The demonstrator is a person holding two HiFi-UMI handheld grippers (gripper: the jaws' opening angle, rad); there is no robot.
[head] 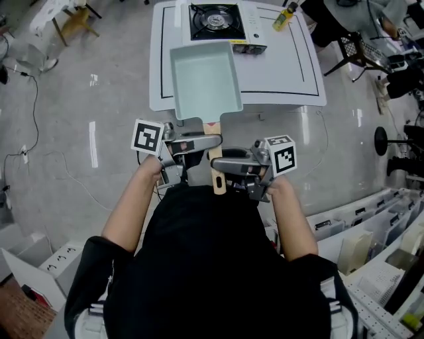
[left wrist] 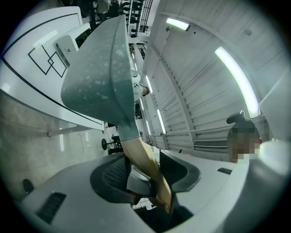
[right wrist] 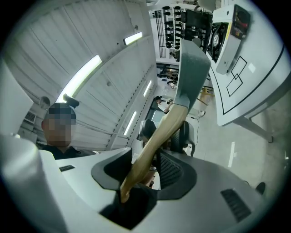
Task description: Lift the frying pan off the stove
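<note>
A pale green rectangular frying pan (head: pixel 205 79) (left wrist: pixel 97 77) (right wrist: pixel 193 63) hangs over the front of the white table (head: pixel 285 73), clear of the black-topped stove (head: pixel 215 20) (right wrist: pixel 227 32) behind it. Its wooden handle (head: pixel 216 173) (left wrist: pixel 145 159) (right wrist: pixel 159 141) points back toward me. My left gripper (head: pixel 215 142) (left wrist: pixel 143 175) comes in from the left and is shut on the handle. My right gripper (head: pixel 217 163) (right wrist: pixel 148 168) comes from the right, slightly nearer me, with the handle filling the gap between its jaws. Whether the pan's base touches the table is hidden.
A yellow bottle (head: pixel 285 16) stands at the table's back right beside the stove. A black chair (head: pixel 351 46) sits right of the table. Shelving with boxes (head: pixel 377 251) fills the lower right. Cables (head: pixel 33 112) run across the floor on the left.
</note>
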